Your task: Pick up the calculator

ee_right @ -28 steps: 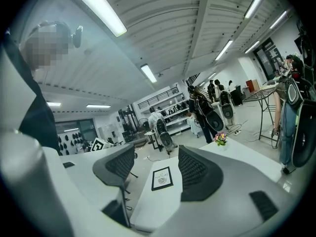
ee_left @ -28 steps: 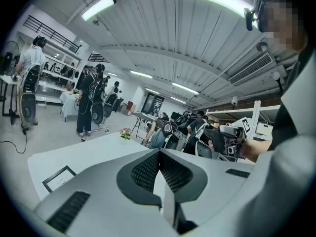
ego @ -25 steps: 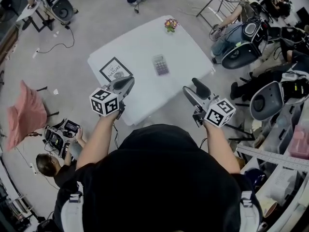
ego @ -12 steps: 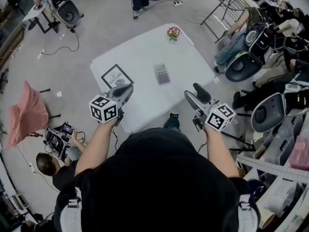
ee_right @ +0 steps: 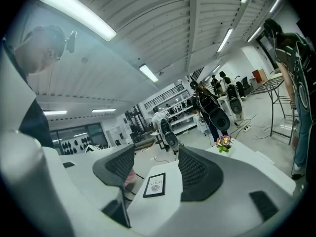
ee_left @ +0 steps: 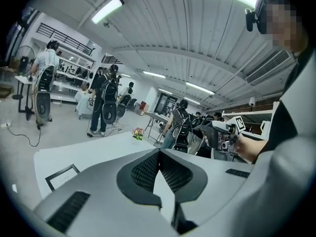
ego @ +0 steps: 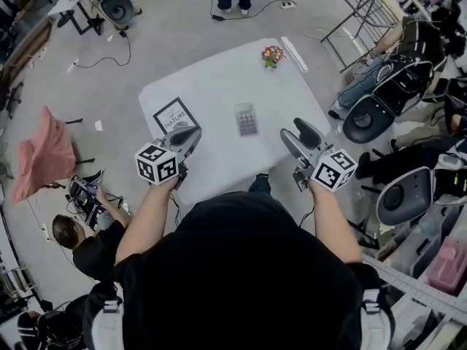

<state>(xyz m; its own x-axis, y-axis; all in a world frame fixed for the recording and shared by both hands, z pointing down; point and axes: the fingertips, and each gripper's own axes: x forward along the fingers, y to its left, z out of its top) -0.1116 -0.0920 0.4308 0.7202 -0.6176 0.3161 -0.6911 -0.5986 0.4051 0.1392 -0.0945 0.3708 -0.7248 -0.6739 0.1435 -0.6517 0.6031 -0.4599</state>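
The calculator (ego: 246,118), grey with rows of purple keys, lies flat near the middle of the white table (ego: 219,86); neither gripper view shows it. Both grippers hang in the air over the table's near edge, well short of it. My left gripper (ego: 187,135) is to its lower left with the jaws closed together and empty; in the left gripper view the left gripper (ee_left: 159,154) has its pads meeting at the tips. My right gripper (ego: 299,138) is to the calculator's lower right and stands open, and in its own view the right gripper (ee_right: 155,164) has nothing between its pads.
A framed "Nature" card (ego: 174,114) lies on the table's left part, and it appears again as the card (ee_right: 156,184) between the right jaws. A small flower pot (ego: 271,55) stands at the far edge. People, chairs and cables surround the table; a person (ego: 73,239) crouches at the lower left.
The head view has shifted, so the table sits slightly lower and further right in the picture. Both grippers keep the same pose and the calculator has not moved.
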